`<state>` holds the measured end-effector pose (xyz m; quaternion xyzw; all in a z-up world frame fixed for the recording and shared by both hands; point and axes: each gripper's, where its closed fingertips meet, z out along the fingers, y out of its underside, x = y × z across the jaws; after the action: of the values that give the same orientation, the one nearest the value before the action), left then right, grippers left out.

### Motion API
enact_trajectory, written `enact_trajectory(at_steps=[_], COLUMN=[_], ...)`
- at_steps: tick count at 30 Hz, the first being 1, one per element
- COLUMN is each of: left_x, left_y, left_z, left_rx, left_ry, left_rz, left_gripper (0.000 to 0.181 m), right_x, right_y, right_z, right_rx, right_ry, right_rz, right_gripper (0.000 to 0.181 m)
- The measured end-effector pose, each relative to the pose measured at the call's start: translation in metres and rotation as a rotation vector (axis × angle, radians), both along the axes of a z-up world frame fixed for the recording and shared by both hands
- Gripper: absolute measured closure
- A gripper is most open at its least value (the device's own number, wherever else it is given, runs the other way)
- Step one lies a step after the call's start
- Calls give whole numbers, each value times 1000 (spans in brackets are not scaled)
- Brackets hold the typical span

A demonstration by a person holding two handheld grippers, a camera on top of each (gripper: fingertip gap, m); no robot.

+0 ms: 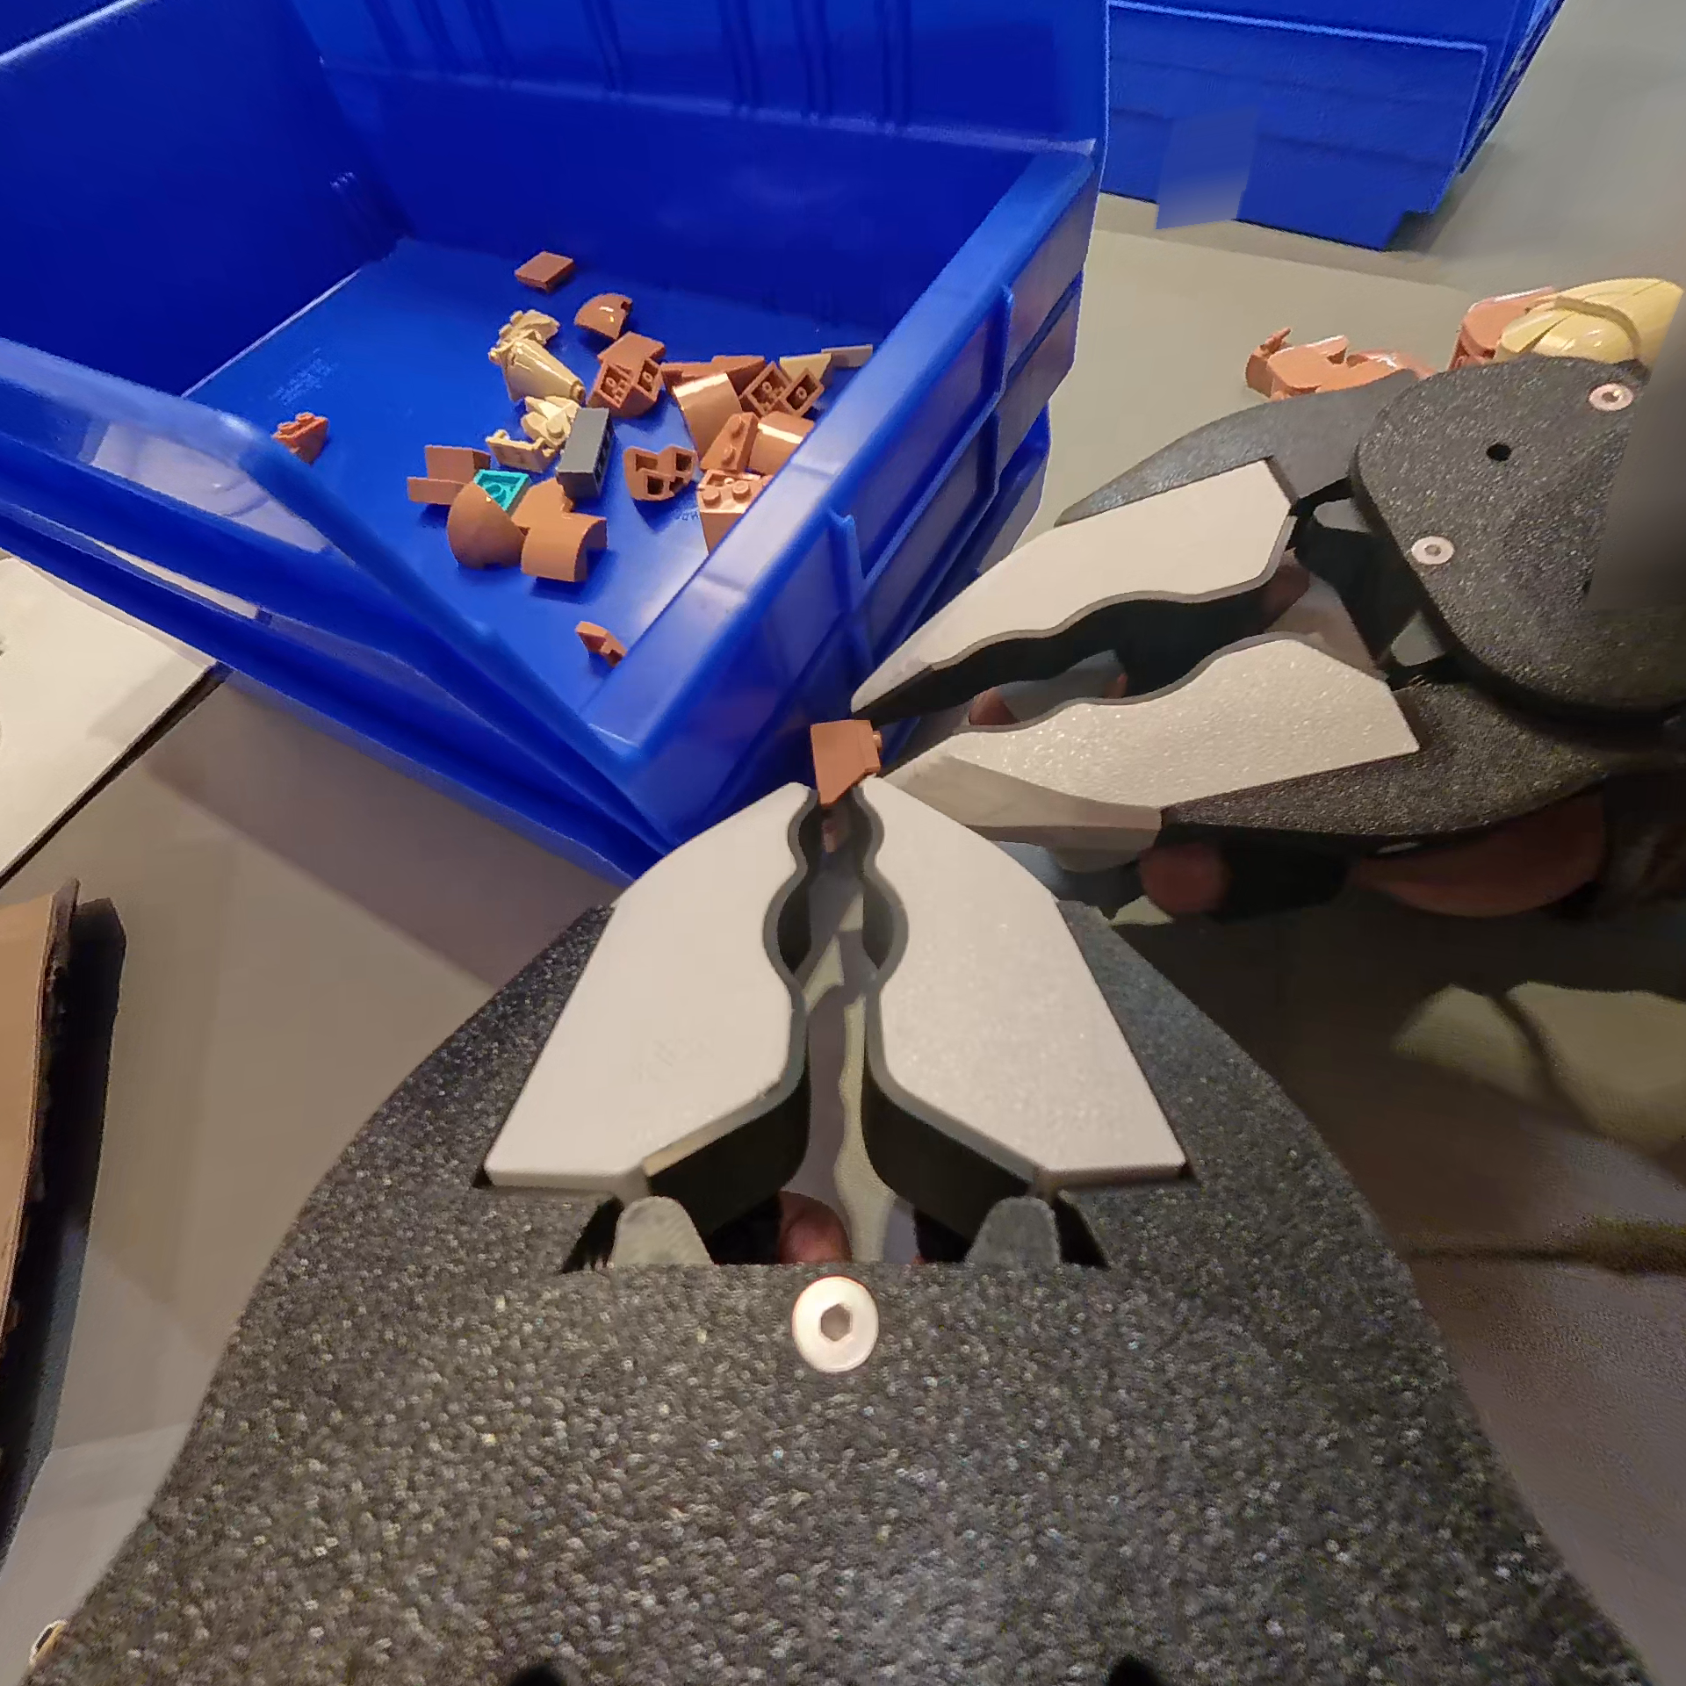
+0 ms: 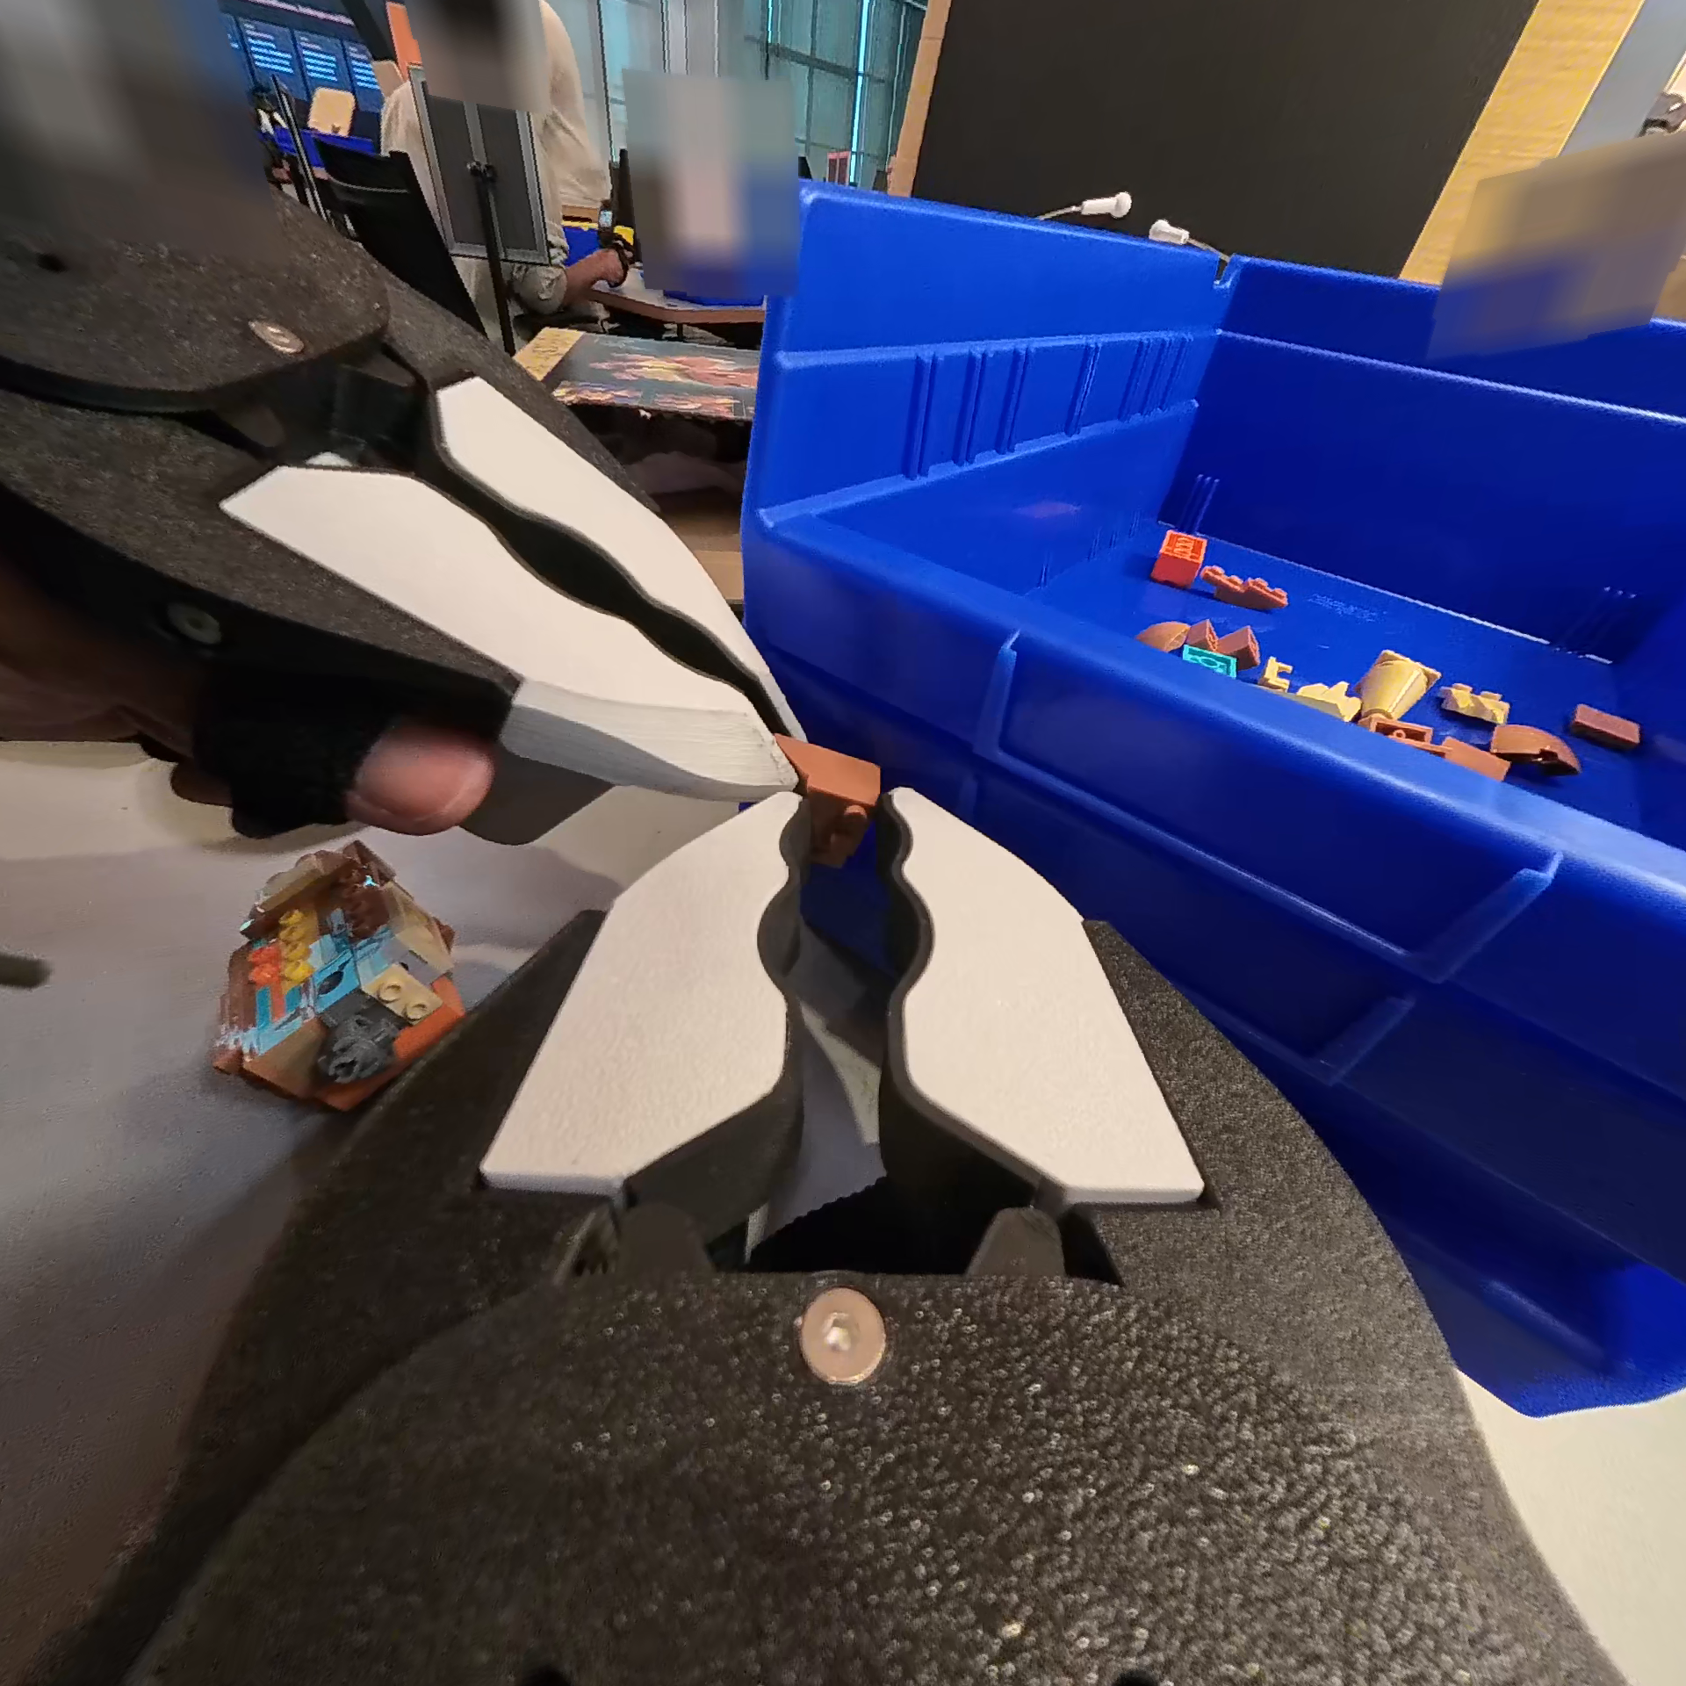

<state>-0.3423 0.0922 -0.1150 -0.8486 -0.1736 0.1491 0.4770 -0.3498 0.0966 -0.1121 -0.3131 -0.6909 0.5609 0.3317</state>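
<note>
A small brown brick piece [image 1: 839,753] is held in the air between both grippers, just in front of a blue bin [image 1: 958,411]. My left gripper [image 1: 835,807] is shut on its lower end from below. My right gripper [image 1: 880,730] comes in from the right and pinches its side. In the right wrist view the brown piece [image 2: 835,775] sits between my right gripper's [image 2: 839,807] tips. The left gripper [image 2: 789,753] meets it from the upper left. Whether it is one piece or two joined ones is not clear.
The blue bin [image 2: 1004,730] holds several loose brown, tan, grey and teal bricks [image 1: 639,420]. A partly built multicoloured brick model [image 2: 338,976] lies on the grey table to the left. Peach and tan brick clusters [image 1: 1350,365] lie beyond the right gripper. More blue bins [image 1: 1323,119] stand behind. Both grippers' tips are close together, under 4 cm apart.
</note>
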Motion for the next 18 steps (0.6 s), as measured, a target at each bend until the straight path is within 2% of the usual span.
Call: enact_trajectory(at_steps=[14, 18], left_x=[0, 3], left_y=[1, 2], left_z=[0, 4], left_rx=[-4, -29], left_ry=[5, 7], left_rz=[-4, -42], left_gripper=[176, 176], right_x=[0, 3], right_y=[0, 3], right_z=[0, 3], right_rx=[-2, -51], right_ry=[3, -10], right_rz=[-1, 4], right_gripper=[168, 168])
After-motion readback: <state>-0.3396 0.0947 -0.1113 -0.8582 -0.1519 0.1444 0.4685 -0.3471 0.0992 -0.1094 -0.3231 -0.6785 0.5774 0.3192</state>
